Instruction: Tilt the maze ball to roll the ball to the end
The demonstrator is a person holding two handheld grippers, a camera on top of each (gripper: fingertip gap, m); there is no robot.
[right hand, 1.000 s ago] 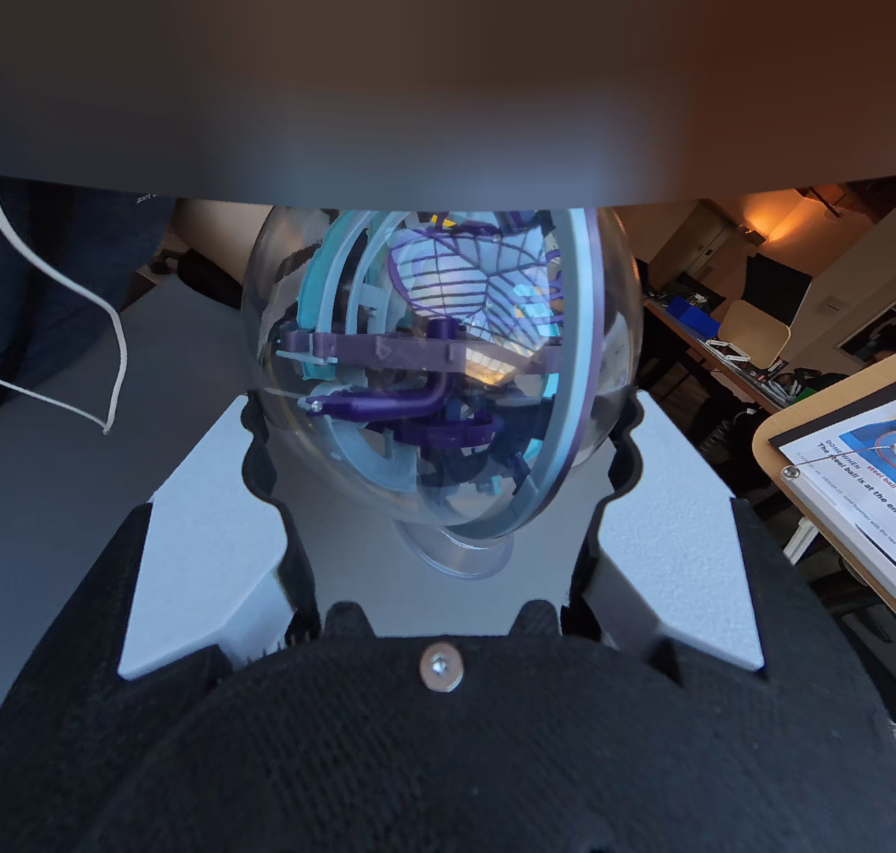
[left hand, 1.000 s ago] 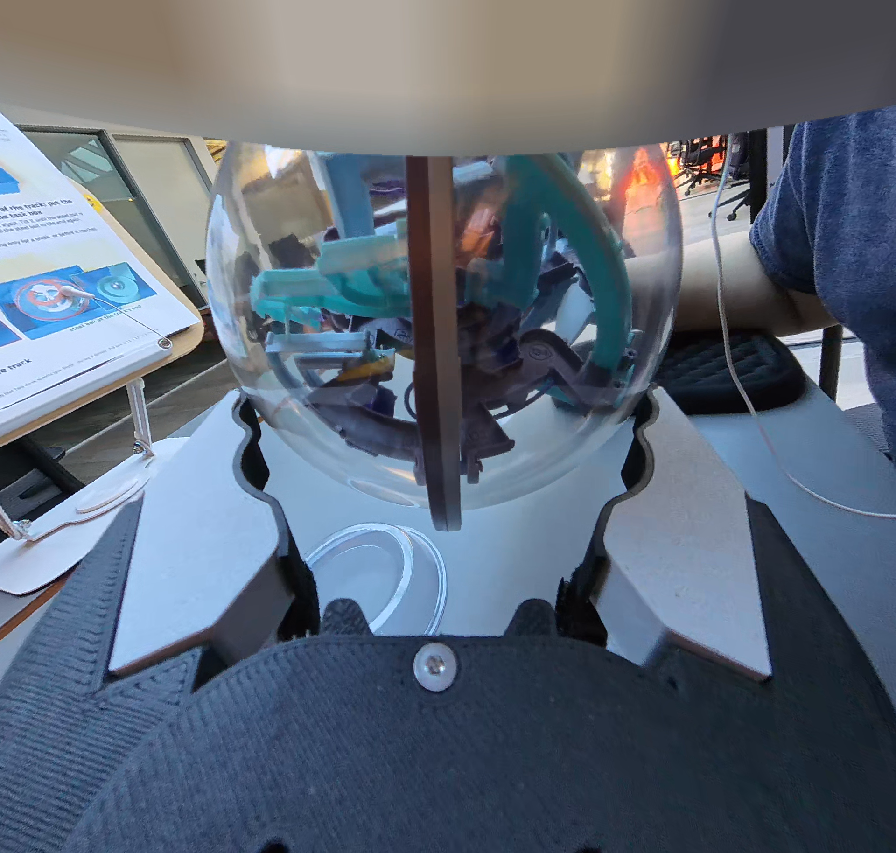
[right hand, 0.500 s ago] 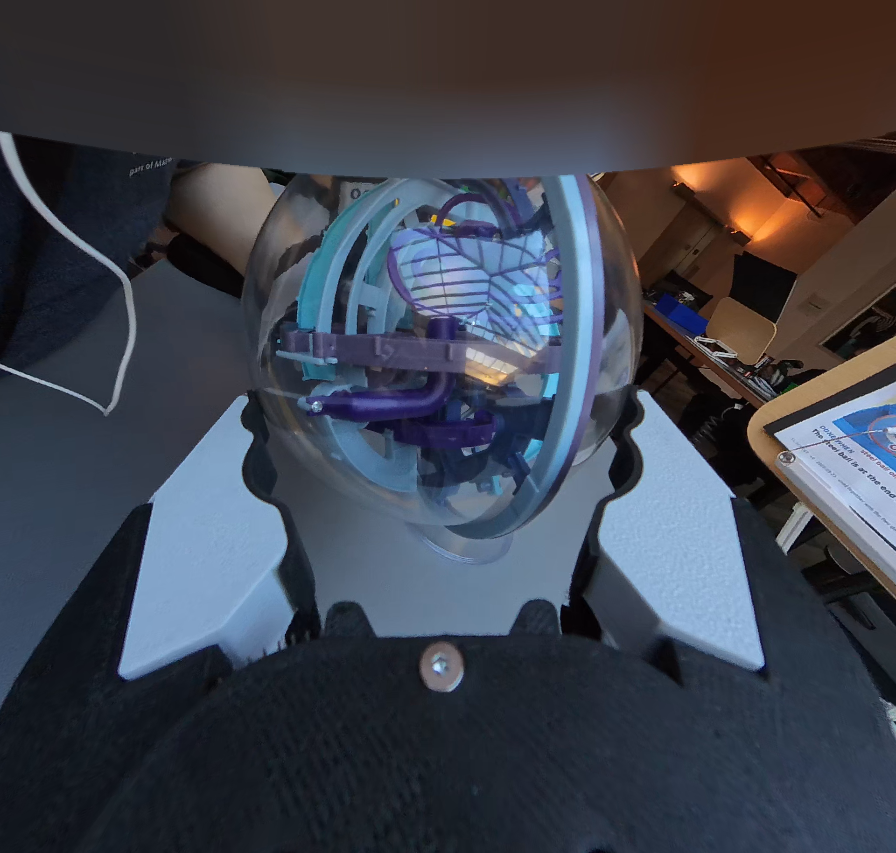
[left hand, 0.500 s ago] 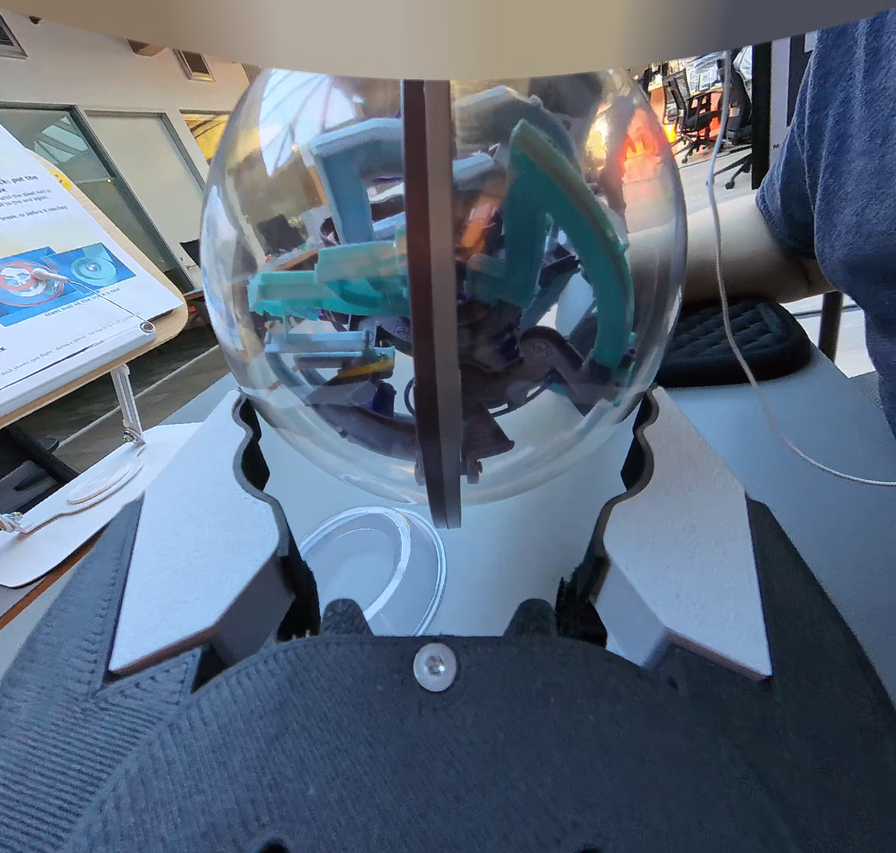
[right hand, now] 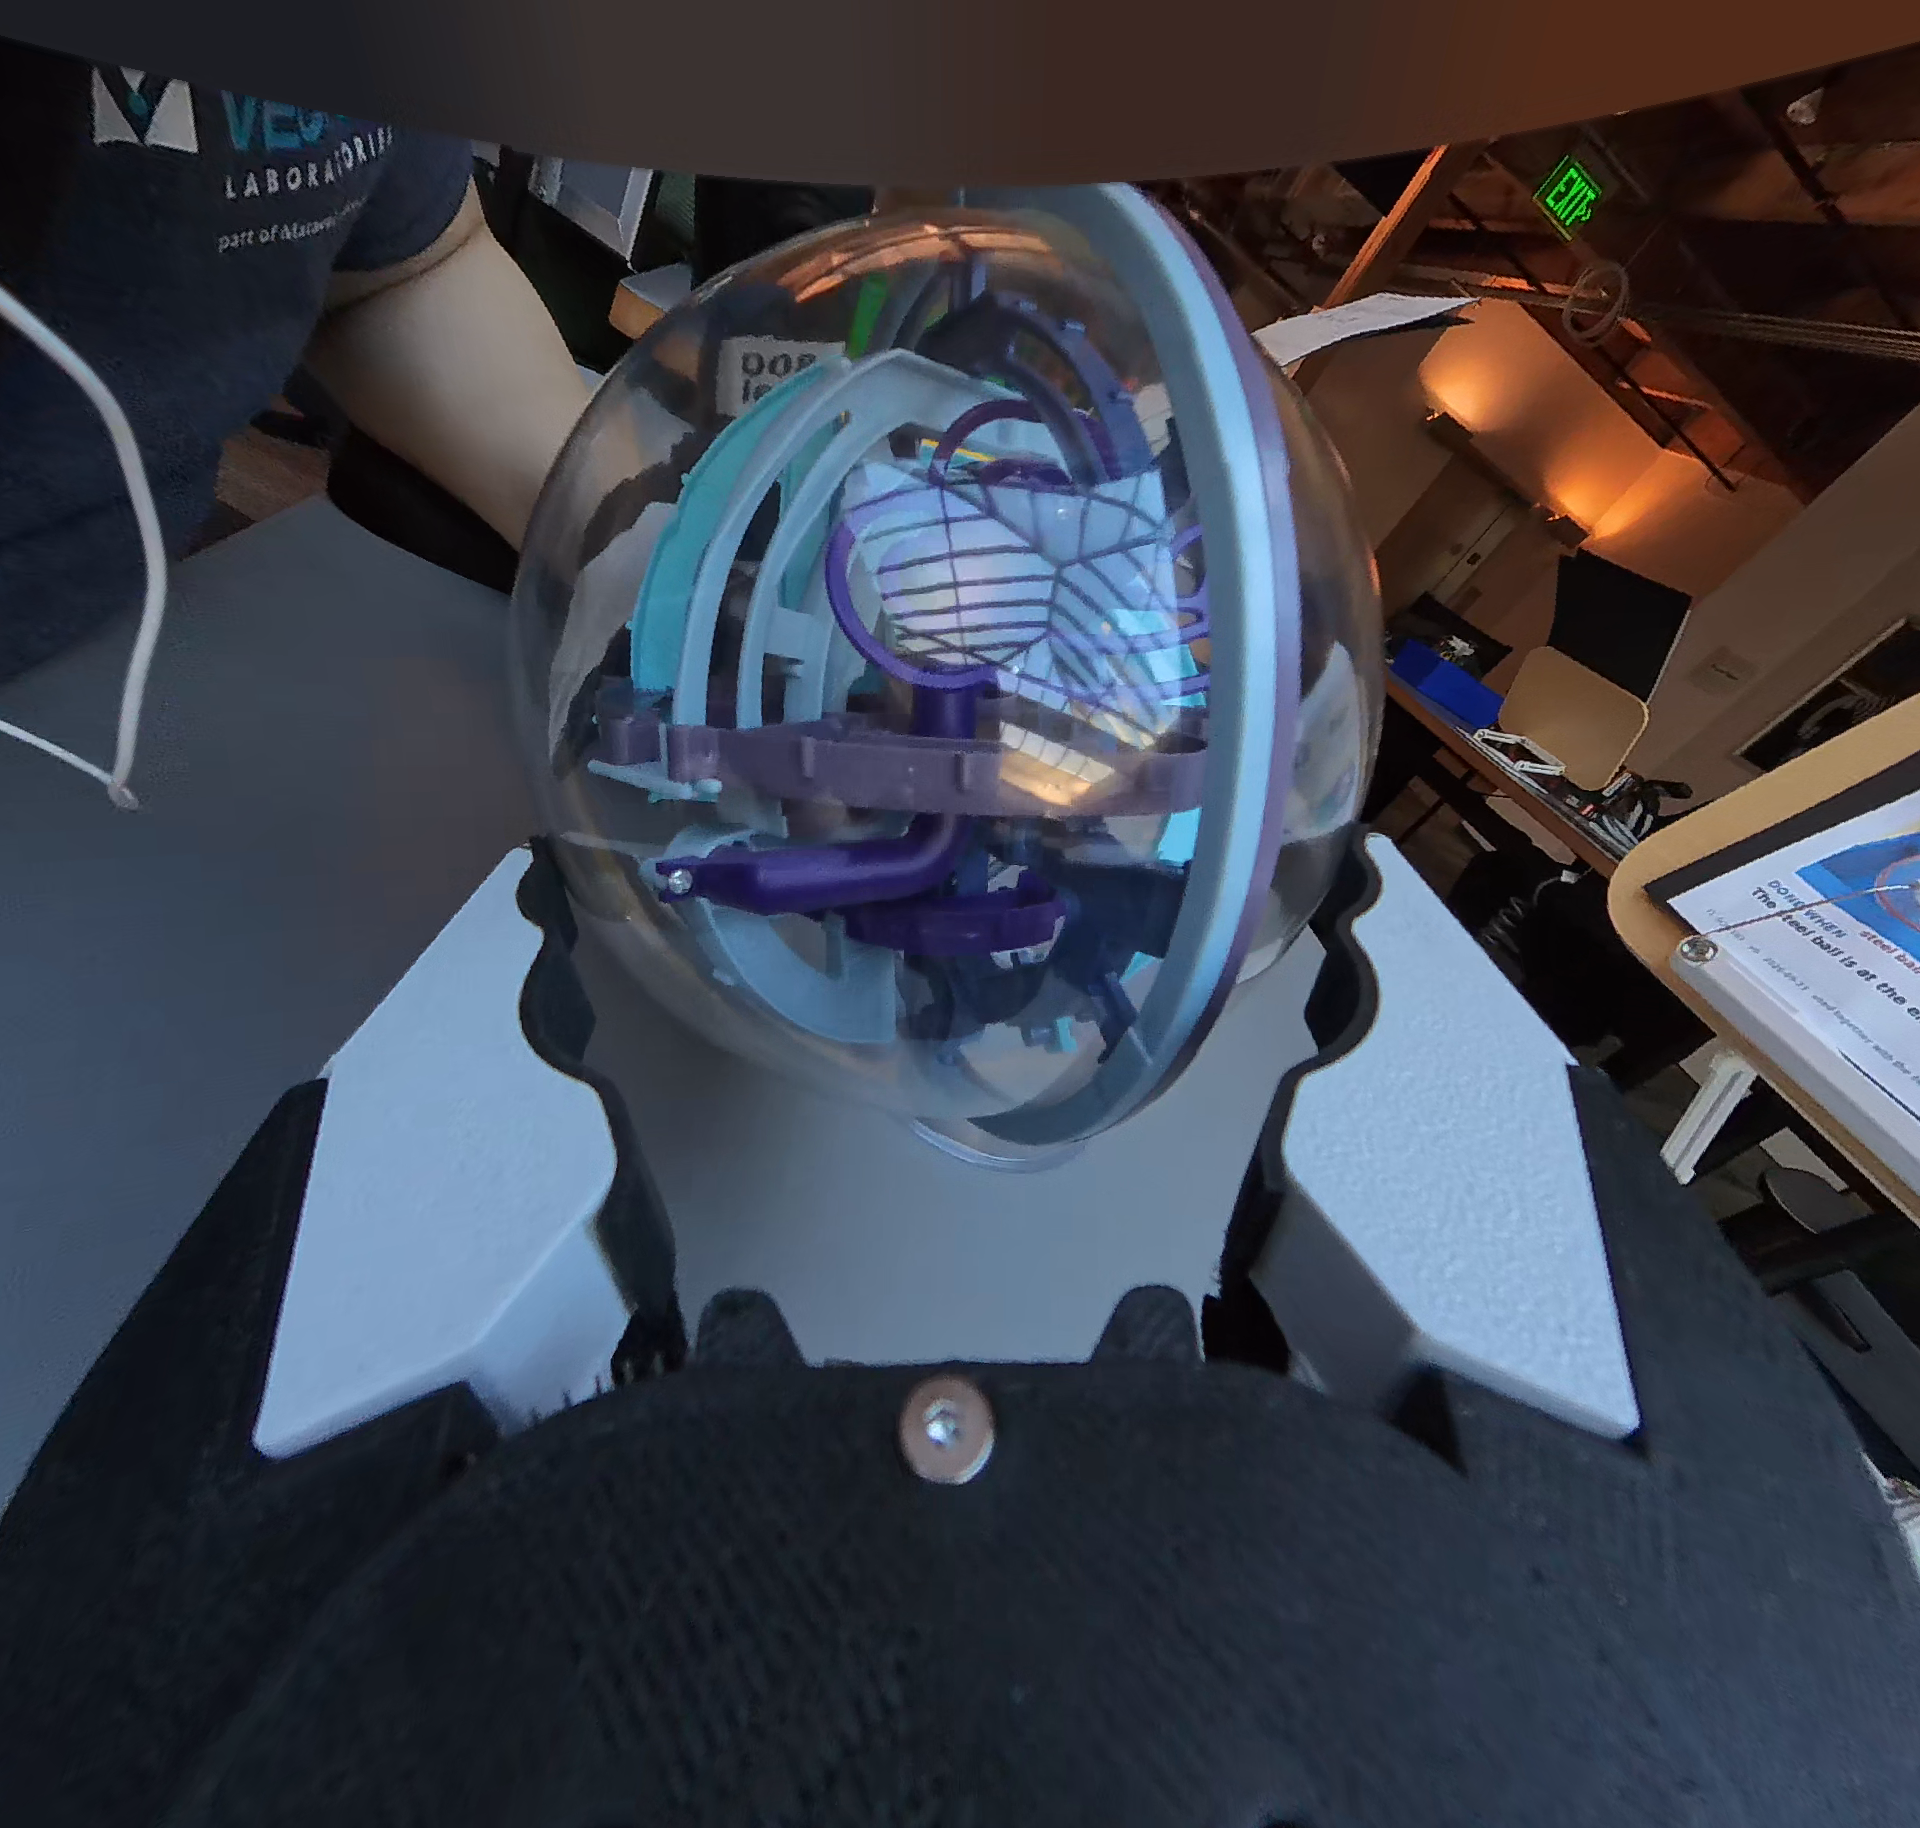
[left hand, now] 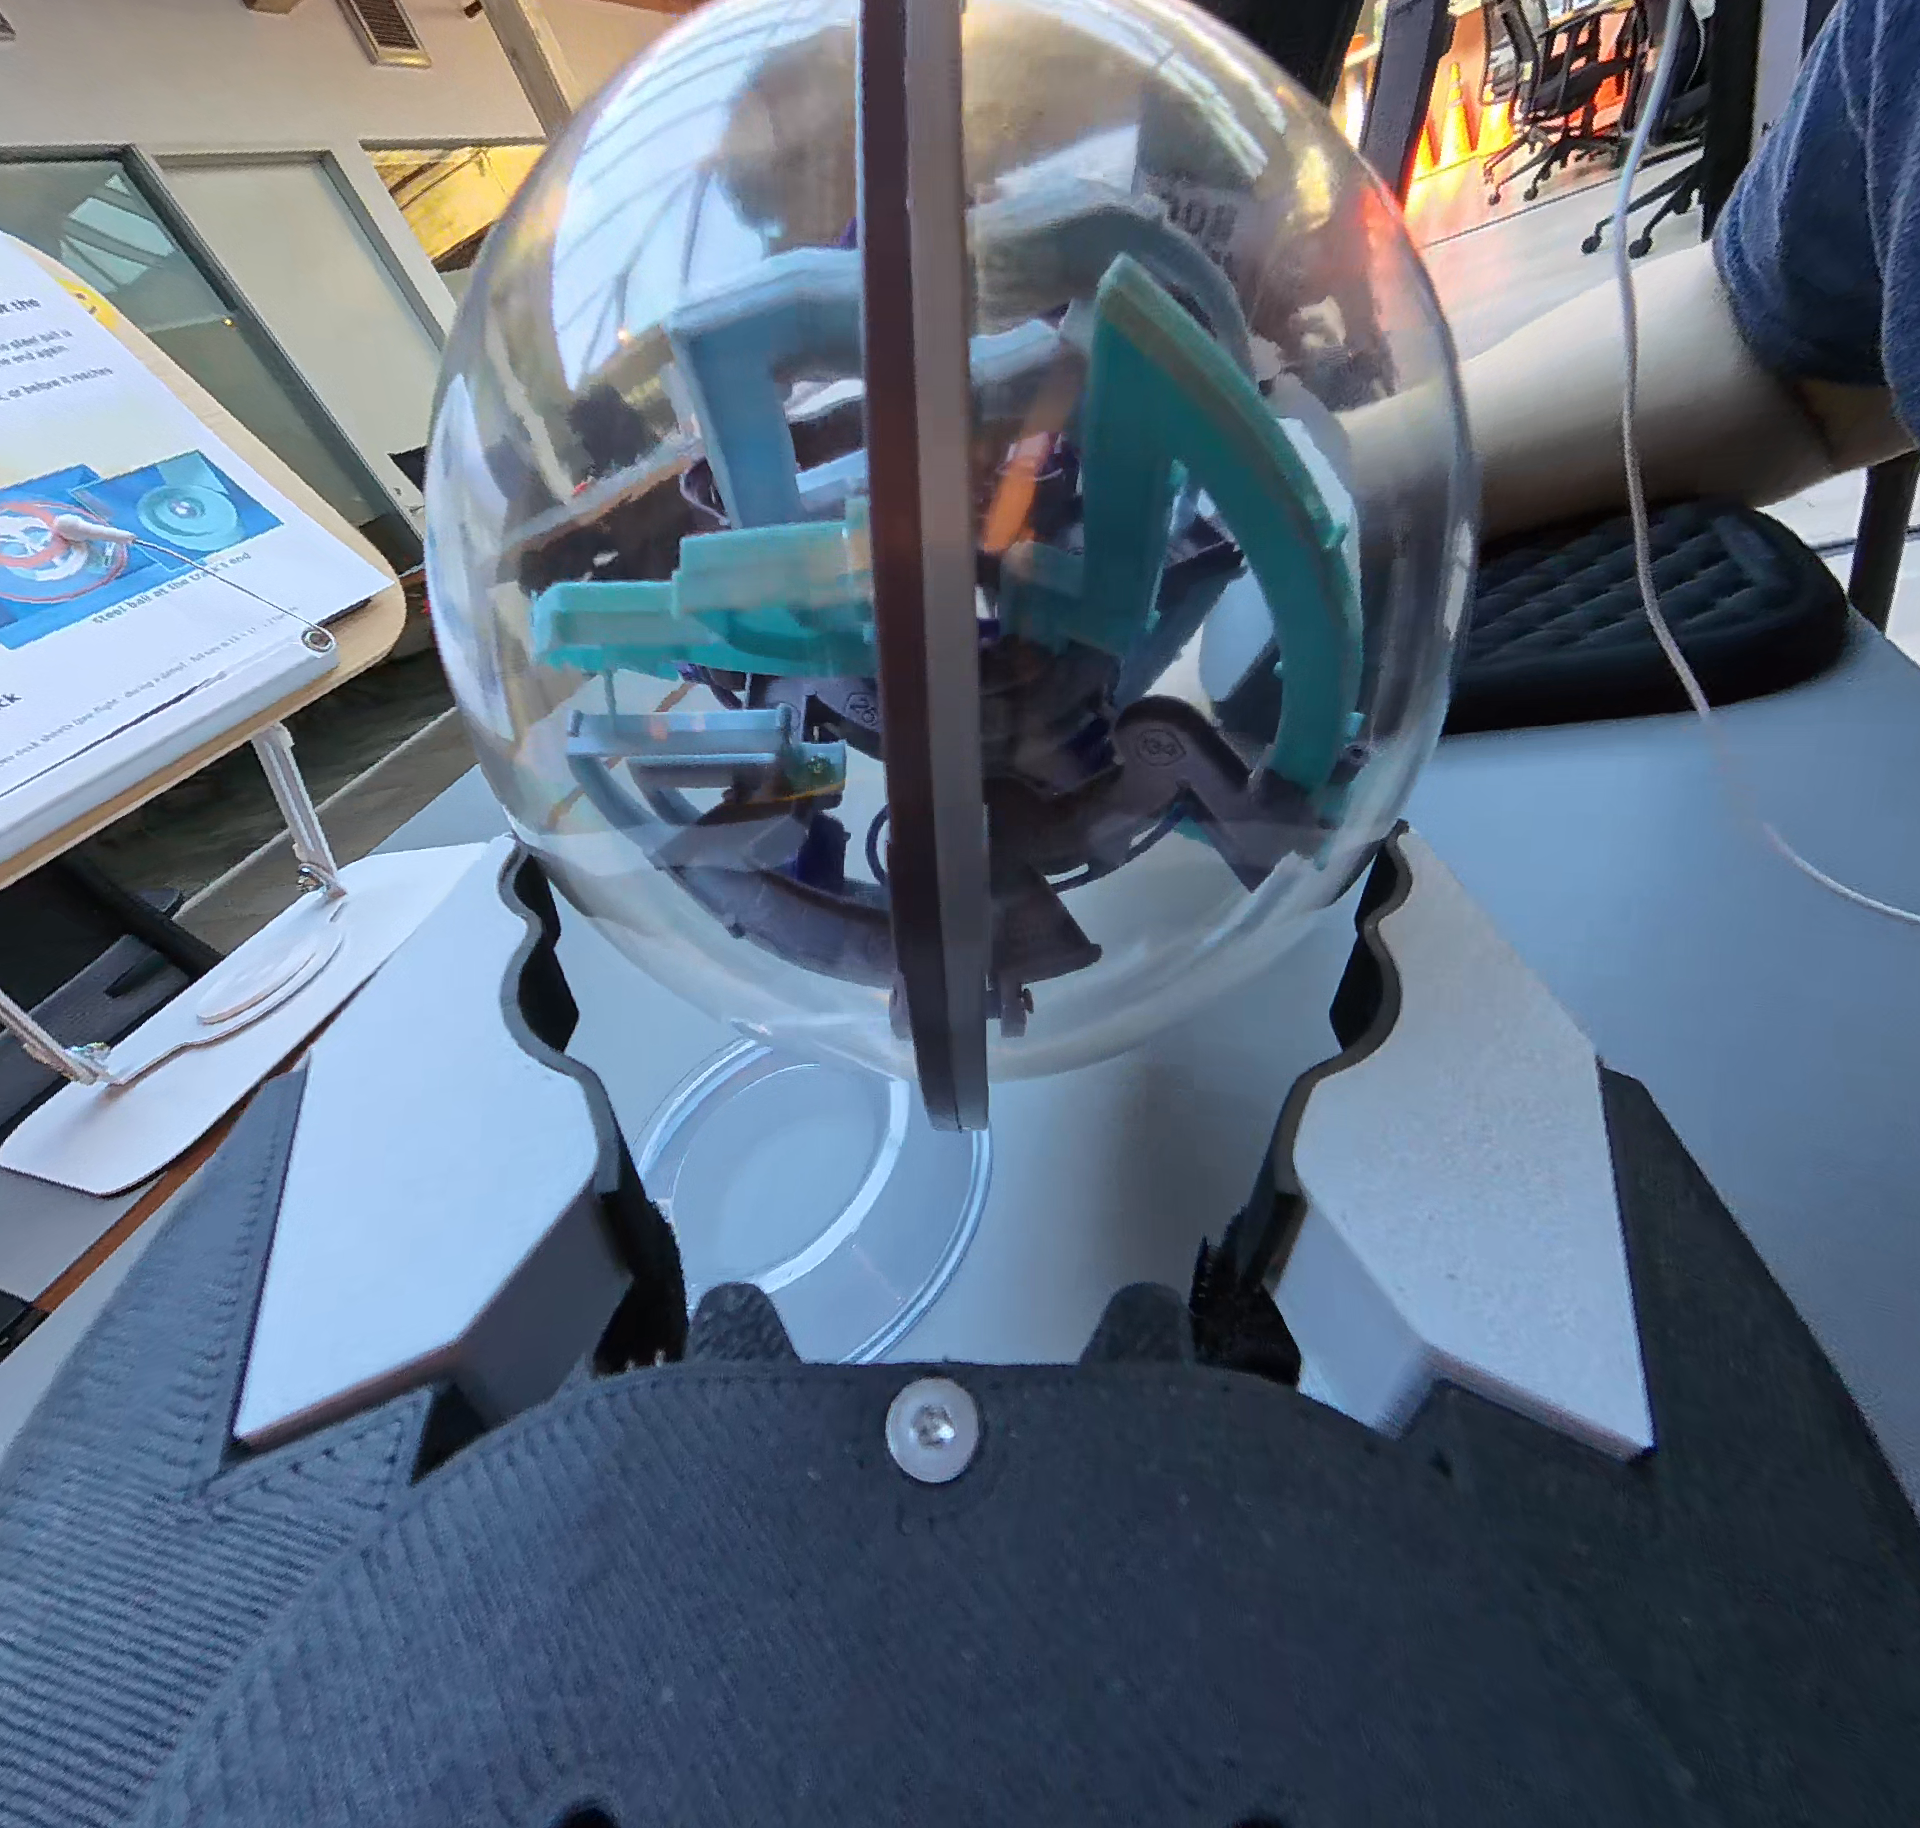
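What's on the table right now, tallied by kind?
Maze ball: 1, held off the table by both grippers
Clear stand: 1
Instruction board: 1
Black pad: 1
White cable: 1
Grippers: 2, left and right
Total: 7
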